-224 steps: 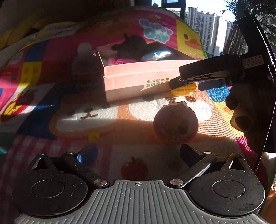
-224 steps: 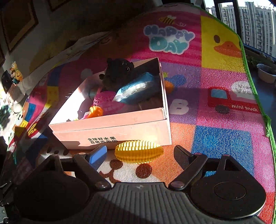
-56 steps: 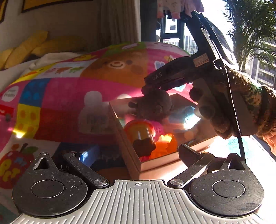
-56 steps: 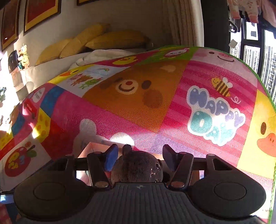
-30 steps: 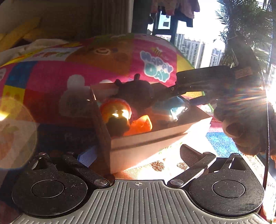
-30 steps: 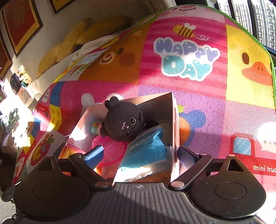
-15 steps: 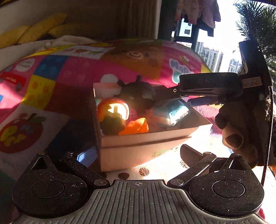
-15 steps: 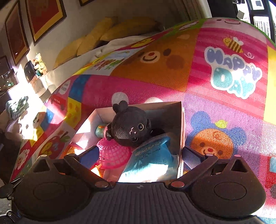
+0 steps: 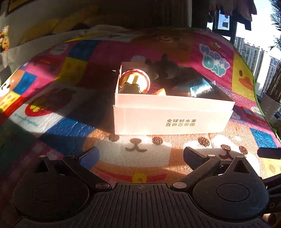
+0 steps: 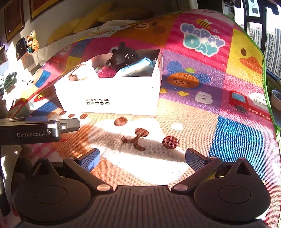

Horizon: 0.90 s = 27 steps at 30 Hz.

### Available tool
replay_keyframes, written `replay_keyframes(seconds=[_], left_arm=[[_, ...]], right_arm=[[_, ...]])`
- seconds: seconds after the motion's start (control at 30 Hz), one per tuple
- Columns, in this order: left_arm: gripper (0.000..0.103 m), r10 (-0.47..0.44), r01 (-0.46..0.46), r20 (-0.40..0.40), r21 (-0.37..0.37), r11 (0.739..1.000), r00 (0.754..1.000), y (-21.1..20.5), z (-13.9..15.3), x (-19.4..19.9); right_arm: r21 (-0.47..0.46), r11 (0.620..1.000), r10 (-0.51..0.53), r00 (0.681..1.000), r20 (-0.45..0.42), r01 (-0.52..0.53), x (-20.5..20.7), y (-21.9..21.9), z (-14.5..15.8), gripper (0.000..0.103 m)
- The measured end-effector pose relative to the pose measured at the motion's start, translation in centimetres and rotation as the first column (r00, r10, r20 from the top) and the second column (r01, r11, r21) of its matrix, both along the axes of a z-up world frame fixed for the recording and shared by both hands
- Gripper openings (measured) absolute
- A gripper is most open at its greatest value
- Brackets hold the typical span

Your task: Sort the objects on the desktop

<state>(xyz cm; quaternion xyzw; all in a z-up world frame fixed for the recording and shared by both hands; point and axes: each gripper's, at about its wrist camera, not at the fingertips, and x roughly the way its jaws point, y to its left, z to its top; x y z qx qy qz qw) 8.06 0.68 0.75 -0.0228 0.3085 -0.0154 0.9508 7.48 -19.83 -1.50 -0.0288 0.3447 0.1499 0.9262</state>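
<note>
A white cardboard box [image 9: 172, 121] with green print stands on the colourful play mat [image 9: 140, 157]; it also shows in the right wrist view [image 10: 112, 98]. Inside lie a dark plush bear [image 10: 123, 58], a blue packet [image 10: 138, 68], a pink mesh ball [image 10: 105, 73], a round red-and-gold toy [image 9: 134, 82] and an orange piece [image 9: 160, 92]. My left gripper [image 9: 139, 155] is open and empty, well short of the box. My right gripper [image 10: 142, 158] is open and empty, also back from the box. The left gripper's side shows in the right wrist view [image 10: 38, 130].
Yellow cushions [image 10: 105, 15] and a white sheet lie behind the mat. A small figurine [image 10: 32, 41] stands on a shelf at the far left. Windows and a plant pot [image 10: 275, 98] border the mat's right edge.
Both grippers have pulled back from the box toward the mat's near side. The right gripper, which hung over the box, now sits low beside the left one.
</note>
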Motion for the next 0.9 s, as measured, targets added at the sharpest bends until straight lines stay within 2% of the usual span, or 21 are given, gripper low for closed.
replay_keyframes(seconds=[0.1,0.17,0.3,0.37,0.9], left_arm=[[0.103,0.045,-0.044,-0.014,0.054,0.998,0.999,-0.2,-0.1,0.1],[0.103,0.074,-0.07,-0.063,0.059,0.996,0.995,0.1,-0.6,0.8],[0.103,0.073,-0.068,-0.066,0.076,0.995,0.995,0.1,-0.7,1.1],[0.103,0.074,-0.069,-0.066,0.07,0.995,0.995,-0.1,-0.7,1.0],[0.103,0.073,-0.068,-0.067,0.07,0.995,0.995,-0.1,-0.8,1.0]], right_arm=[[-0.083,0.996,-0.001,0.99,0.142,0.013,-1.2,1.0,0.7,0.103],[-0.139,0.989,-0.02,0.984,0.177,0.045,-0.6,1.4,0.7,0.103],[-0.067,0.995,-0.065,0.994,0.089,0.071,2.2,0.2,0.4,0.103],[-0.037,0.997,-0.068,0.998,0.002,0.069,3.8,-0.3,-0.4,0.103],[-0.04,0.996,-0.083,0.996,0.024,0.083,4.1,-0.2,-0.9,0.103]])
